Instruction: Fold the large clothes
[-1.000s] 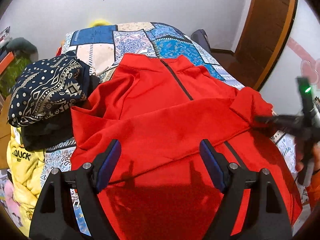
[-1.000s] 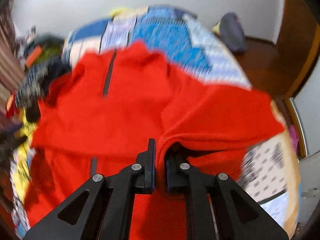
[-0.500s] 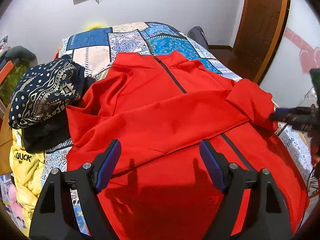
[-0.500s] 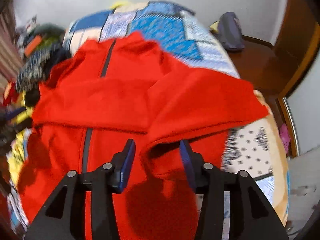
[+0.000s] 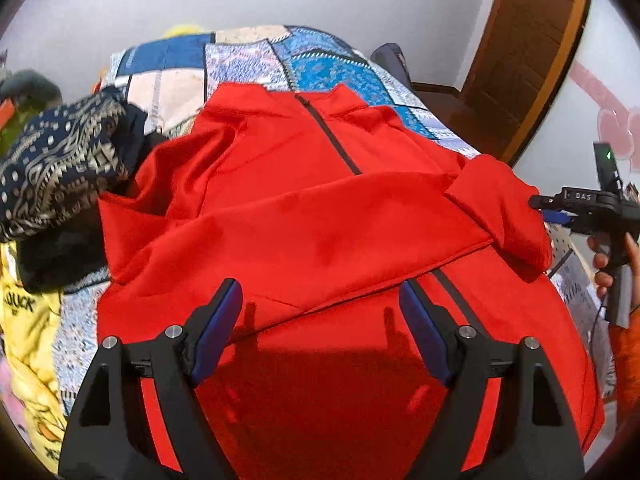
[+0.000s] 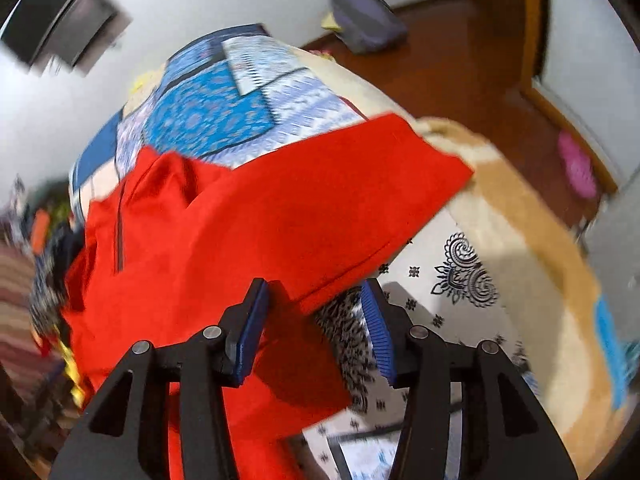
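Observation:
A red zip jacket lies spread on the patchwork bed, collar at the far end, with one sleeve folded across its chest. My left gripper is open and empty, hovering above the jacket's lower front. My right gripper is open, just off the jacket's right side; the folded sleeve's edge lies between and just beyond its fingers, untouched. The right gripper also shows in the left wrist view, held by a hand at the bed's right edge.
A navy patterned cloth pile and a yellow garment lie left of the jacket. The patchwork bedspread runs to the far wall. A wooden door, wooden floor and a grey bag are to the right.
My right gripper has let go of the red sleeve, opened, and drawn back to the right off the jacket. The sleeve stays folded over the chest. My left gripper has barely moved.

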